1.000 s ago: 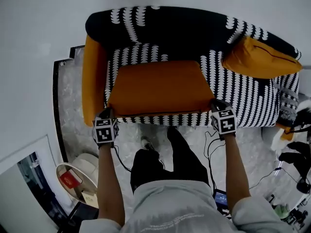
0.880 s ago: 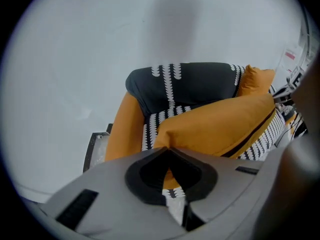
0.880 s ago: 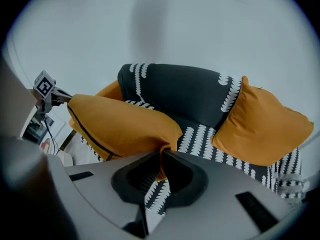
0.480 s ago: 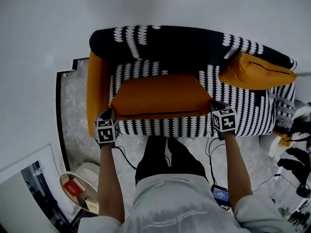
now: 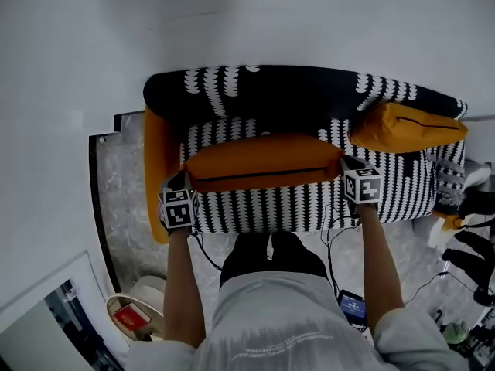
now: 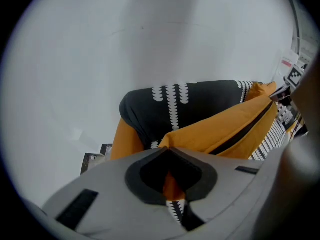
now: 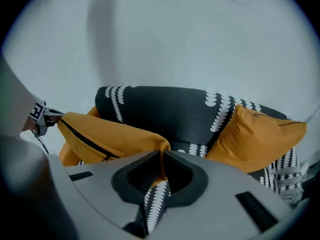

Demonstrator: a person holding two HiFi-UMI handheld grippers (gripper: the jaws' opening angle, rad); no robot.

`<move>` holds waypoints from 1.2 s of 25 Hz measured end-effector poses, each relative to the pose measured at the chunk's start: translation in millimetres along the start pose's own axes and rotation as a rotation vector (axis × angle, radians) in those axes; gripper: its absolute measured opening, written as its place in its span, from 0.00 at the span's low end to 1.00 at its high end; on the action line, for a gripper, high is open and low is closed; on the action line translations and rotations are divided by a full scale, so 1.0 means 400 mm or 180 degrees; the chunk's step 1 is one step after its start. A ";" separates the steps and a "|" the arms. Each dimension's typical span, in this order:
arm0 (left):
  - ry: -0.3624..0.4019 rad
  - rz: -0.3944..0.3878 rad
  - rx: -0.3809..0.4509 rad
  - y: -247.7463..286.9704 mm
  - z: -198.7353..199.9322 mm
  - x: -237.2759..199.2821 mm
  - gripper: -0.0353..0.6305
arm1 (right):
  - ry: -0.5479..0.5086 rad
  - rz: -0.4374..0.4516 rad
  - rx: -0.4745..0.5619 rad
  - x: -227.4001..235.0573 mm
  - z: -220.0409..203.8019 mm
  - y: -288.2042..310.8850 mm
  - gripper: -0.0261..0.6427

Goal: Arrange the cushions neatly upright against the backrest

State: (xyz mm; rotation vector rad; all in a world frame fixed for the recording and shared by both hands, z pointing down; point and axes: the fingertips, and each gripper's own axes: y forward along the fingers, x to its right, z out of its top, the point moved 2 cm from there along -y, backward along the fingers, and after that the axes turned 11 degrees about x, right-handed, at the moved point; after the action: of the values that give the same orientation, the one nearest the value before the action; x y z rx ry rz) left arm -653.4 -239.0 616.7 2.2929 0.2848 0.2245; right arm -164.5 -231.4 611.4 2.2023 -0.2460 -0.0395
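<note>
Head view: the long orange cushion (image 5: 263,162) was gripped at both end corners, left gripper (image 5: 183,179) on one and right gripper (image 5: 345,162) on the other. This was probably to keep it level for setting against the backrest (image 5: 294,91). It sat on edge over the seat (image 5: 263,207); contact with the backrest was unclear. A second cushion (image 5: 406,127) leaned in the right corner.

Left gripper view: jaws were pinched tight on an orange corner.

Right gripper view: jaws were clamped on the opposite corner. The fabric was plain and plump, with a dark zip along one edge.

Small print on the shirt (image 5: 282,352) is unreadable.
</note>
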 end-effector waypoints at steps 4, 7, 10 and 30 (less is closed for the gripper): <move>-0.0077 -0.0046 0.0035 0.051 0.061 -0.015 0.09 | 0.0059 -0.0093 -0.0014 0.027 0.052 0.041 0.08; -0.0182 -0.0062 0.0055 0.078 0.098 -0.026 0.09 | 0.0149 -0.0164 -0.0051 0.045 0.077 0.076 0.08; -0.0189 -0.0048 0.0088 0.113 0.134 -0.037 0.09 | 0.0226 -0.0160 -0.0031 0.061 0.113 0.108 0.08; -0.0063 0.0160 0.0188 0.336 0.324 -0.124 0.10 | 0.0119 -0.0281 0.0297 0.124 0.307 0.299 0.08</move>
State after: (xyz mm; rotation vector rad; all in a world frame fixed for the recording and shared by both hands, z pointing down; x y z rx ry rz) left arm -650.8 -431.8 626.5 2.3613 0.2266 0.2215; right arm -149.7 -407.5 636.0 2.3037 -0.1322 -0.0362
